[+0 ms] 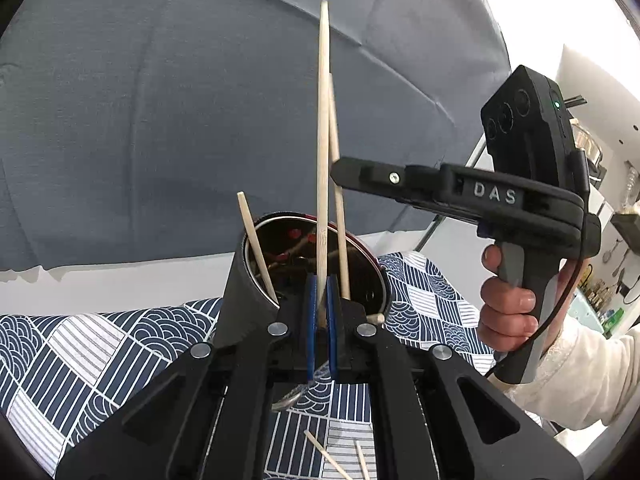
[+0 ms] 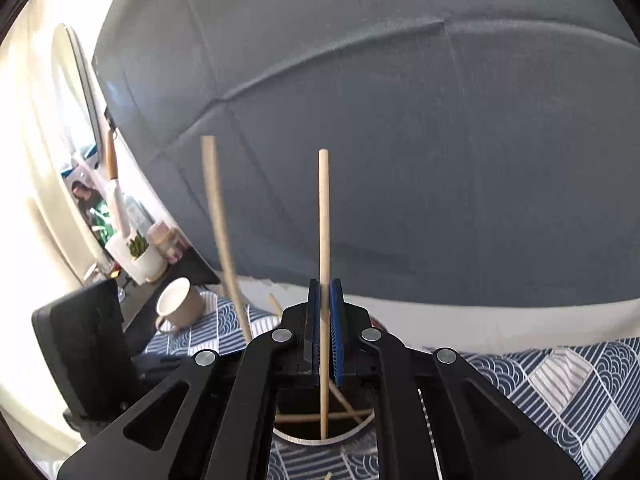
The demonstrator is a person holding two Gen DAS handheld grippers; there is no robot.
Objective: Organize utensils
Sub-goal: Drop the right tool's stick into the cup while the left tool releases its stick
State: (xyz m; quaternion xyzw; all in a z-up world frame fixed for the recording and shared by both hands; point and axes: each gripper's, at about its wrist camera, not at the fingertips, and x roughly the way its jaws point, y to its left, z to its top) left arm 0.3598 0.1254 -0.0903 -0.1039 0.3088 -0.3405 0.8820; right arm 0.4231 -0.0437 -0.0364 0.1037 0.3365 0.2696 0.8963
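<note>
1. Left gripper (image 1: pixel 321 312), nearest the left wrist lens: blue pads (image 1: pixel 310 320) nearly together, clamped on the lower part of a long pale chopstick (image 1: pixel 322 152) that stands close to upright.
2. Directly beyond the fingers stands a round metal holder (image 1: pixel 360 248), shiny rim, dark inside. The held chopstick's lower end is at the holder's mouth.
3. A second chopstick (image 1: pixel 335 184) rises just beside the held one. A third, shorter in view (image 1: pixel 256 244), leans to the left against the holder's rim.
4. Right gripper (image 1: pixel 340 172), seen from the left wrist view, reaches in from the right, held by a hand (image 1: pixel 508 304) in a white sleeve. Its tip sits at the second chopstick.
5. Right wrist view: right gripper (image 2: pixel 325 332) nearly closed on an upright chopstick (image 2: pixel 324 240), whose lower end drops into the holder's opening (image 2: pixel 320 438) below the fingers. Other sticks lie crossed inside.
6. A blurred chopstick (image 2: pixel 218 216) stands to the left in this view.
7. Loose sticks (image 1: pixel 326 454) lie on the blue-and-white patterned cloth (image 1: pixel 80 344) near the camera.
8. A cream mug (image 2: pixel 178 308) lies tipped on the cloth, well left. A grey cushion (image 2: pixel 440 160) fills the background.
</note>
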